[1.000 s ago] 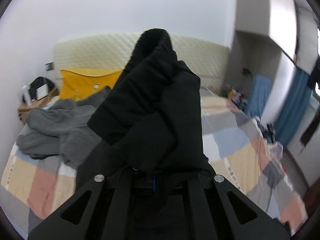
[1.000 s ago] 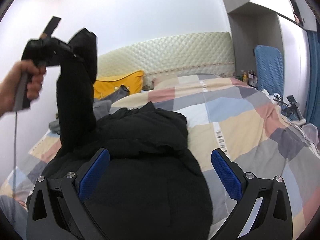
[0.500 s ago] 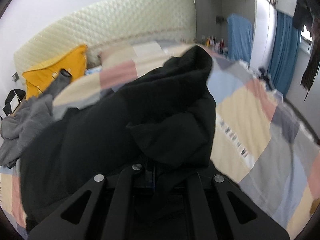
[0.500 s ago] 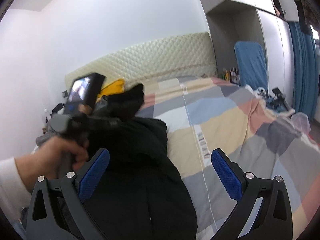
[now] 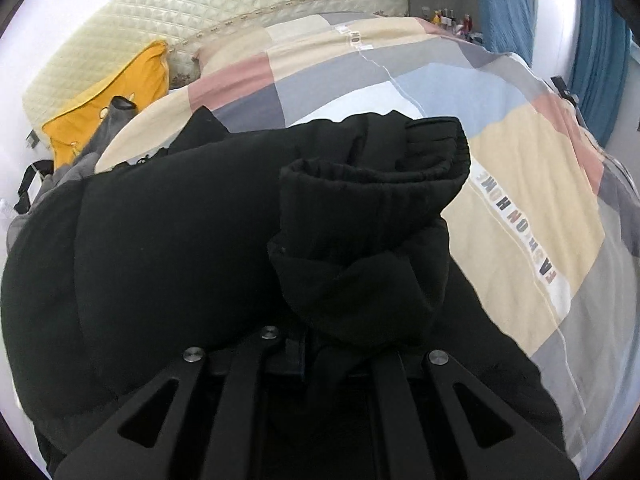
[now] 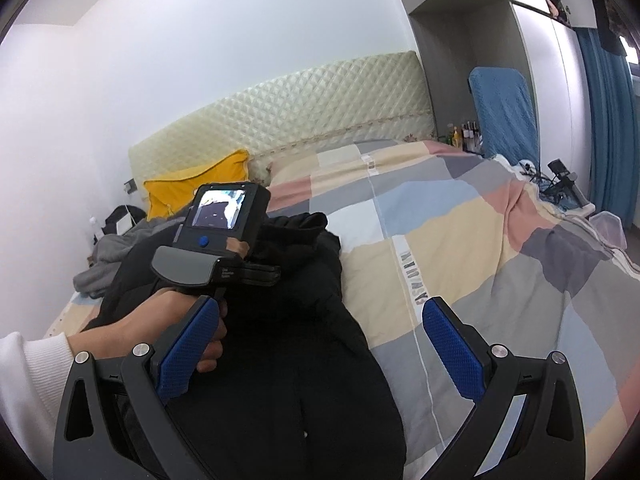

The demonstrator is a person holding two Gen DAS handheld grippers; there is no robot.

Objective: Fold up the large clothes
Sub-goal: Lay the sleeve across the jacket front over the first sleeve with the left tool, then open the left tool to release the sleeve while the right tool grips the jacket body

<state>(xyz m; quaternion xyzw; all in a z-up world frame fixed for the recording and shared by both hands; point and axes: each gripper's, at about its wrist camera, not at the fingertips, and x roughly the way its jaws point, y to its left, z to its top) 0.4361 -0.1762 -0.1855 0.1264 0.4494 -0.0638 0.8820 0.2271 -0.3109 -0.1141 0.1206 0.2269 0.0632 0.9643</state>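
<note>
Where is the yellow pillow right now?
The yellow pillow leans against the quilted headboard at the bed's left side in both views, just behind the grey clothes and the black jacket.

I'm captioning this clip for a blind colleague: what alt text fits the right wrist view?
The open right gripper hovers over a black jacket on a patchwork quilt. At left, a hand holds the left gripper onto the jacket's folded-over sleeve.

Black padded jacket (image 5: 168, 240) spread on bed, cuffed sleeve (image 5: 372, 200) folded across body.
</note>
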